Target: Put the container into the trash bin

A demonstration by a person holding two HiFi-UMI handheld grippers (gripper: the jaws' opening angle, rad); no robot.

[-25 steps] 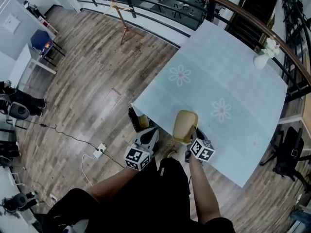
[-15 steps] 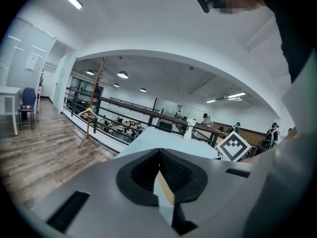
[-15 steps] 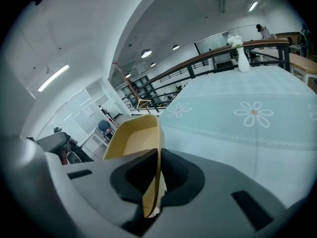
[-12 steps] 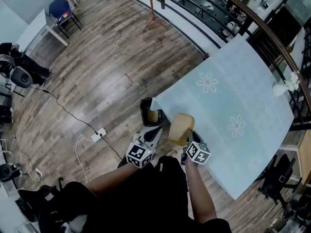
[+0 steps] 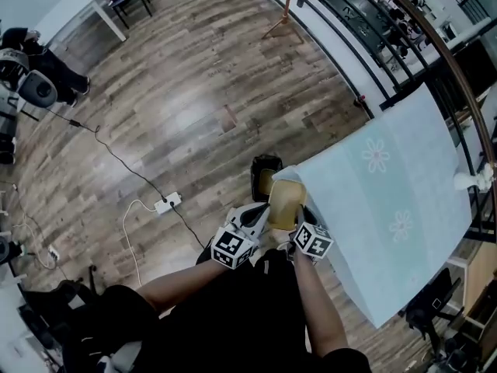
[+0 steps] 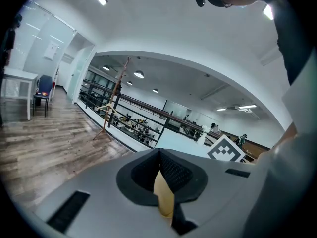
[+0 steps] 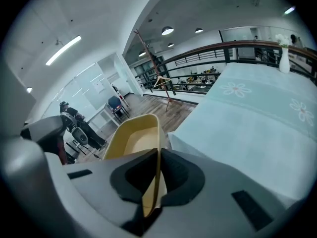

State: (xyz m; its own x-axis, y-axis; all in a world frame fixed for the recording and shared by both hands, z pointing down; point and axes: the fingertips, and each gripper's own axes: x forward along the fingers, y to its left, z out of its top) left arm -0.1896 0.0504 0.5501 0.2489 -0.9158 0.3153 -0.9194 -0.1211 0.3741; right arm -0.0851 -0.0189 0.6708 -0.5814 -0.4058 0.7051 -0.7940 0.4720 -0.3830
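Yellow empty container (image 5: 284, 205) gripped by left gripper (image 5: 261, 212), right gripper (image 5: 301, 217); trash bin (image 5: 258, 167) near.

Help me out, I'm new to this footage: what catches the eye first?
The yellow container, held in the right gripper at centre, by the corner of the pale blue table. Just beyond it, a black bin stands on the wood floor.

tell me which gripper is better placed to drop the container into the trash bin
Right. The right gripper is shut on the yellow container's wall, holding it close to the black trash bin. The left gripper pinches only a thin tan scrap.
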